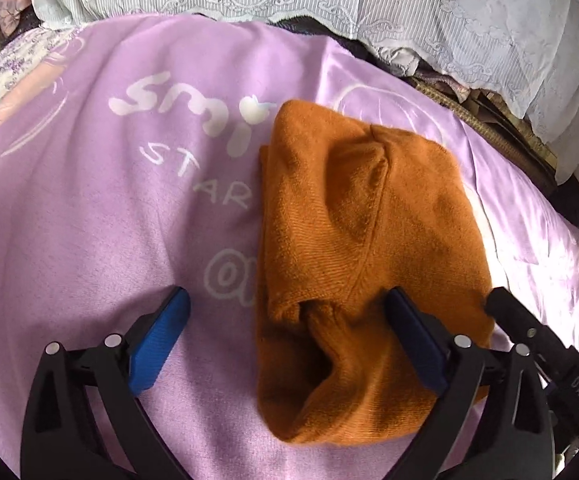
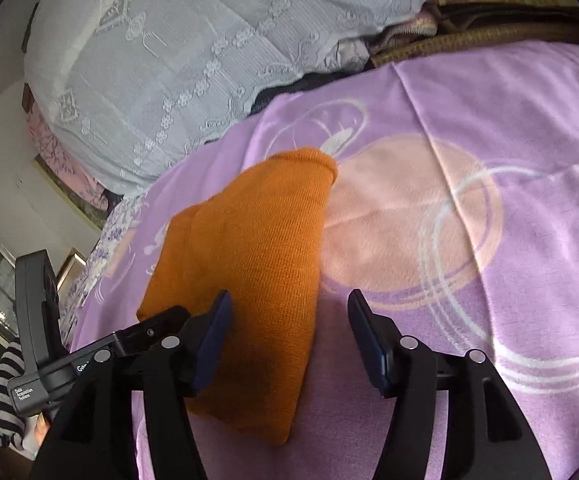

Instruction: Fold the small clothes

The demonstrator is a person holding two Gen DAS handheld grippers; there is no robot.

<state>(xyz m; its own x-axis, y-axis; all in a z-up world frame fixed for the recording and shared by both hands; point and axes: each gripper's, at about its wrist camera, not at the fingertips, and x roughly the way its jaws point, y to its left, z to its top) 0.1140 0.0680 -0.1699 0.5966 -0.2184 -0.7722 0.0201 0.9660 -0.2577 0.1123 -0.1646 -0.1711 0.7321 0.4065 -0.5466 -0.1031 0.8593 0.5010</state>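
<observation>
Orange knit garment folded on purple blanket

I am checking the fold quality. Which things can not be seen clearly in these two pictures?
- Orange knit garment: its type stays unclear; folded layers hide sleeves or legs in both views.
- Its near edge: in the left wrist view the left gripper finger covers part; in the right wrist view the right gripper finger does.
- Print on the purple blanket: the garment covers the end of the lettering in the left wrist view.
</observation>
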